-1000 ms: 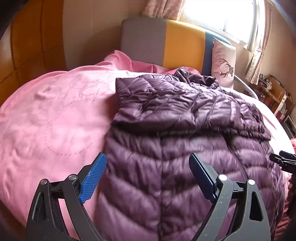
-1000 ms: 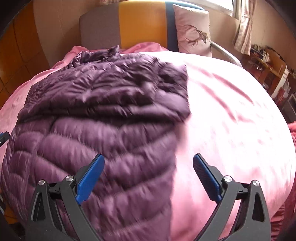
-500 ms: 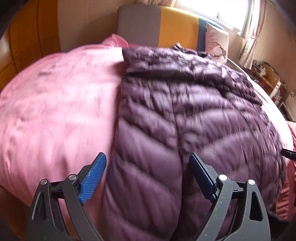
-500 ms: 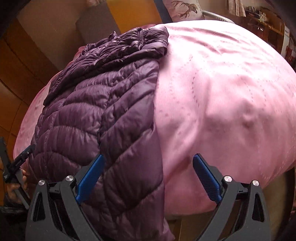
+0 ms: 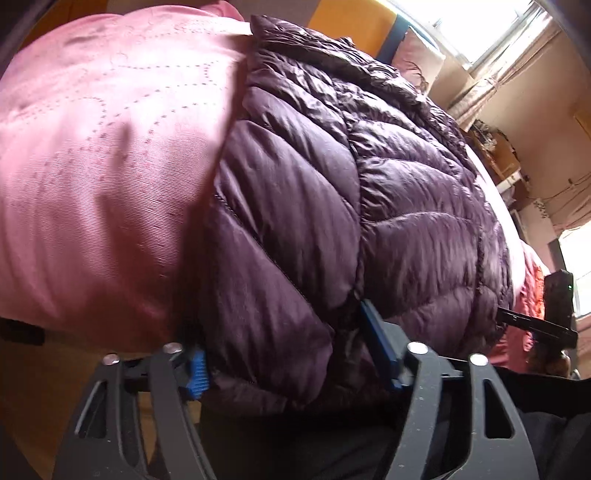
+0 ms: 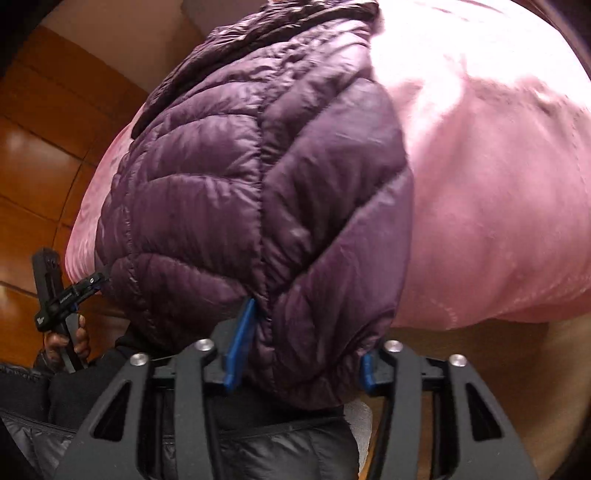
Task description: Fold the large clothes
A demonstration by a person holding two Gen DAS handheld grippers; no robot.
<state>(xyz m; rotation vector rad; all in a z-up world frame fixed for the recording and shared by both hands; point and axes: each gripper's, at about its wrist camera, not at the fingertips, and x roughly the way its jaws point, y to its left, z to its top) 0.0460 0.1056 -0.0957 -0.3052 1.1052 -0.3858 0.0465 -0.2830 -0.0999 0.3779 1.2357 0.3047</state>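
Observation:
A purple quilted down jacket (image 5: pixel 332 192) lies lengthwise on a pink bedspread (image 5: pixel 103 155), its hem hanging over the near edge of the bed. My left gripper (image 5: pixel 288 363) sits at the hem's left corner. Its jaws are closing, and the blue pads (image 5: pixel 376 347) press into the puffy fabric bunched between them. My right gripper (image 6: pixel 303 360) is at the hem's right corner of the jacket (image 6: pixel 240 177), jaws also closing with the hem squeezed between them. Each gripper shows in the other's view: right gripper (image 5: pixel 517 319), left gripper (image 6: pixel 90 284).
A grey and orange headboard (image 5: pixel 343 22) and a pillow (image 5: pixel 421 62) stand at the far end of the bed. Cluttered shelves (image 5: pixel 495 147) are at the right, wooden wall panels (image 6: pixel 37 166) at the left. The person's dark clothing (image 6: pixel 277 454) is just below the grippers.
Both grippers have come down and back from above the jacket to its near hem. Their wide-open jaws have narrowed onto the fabric.

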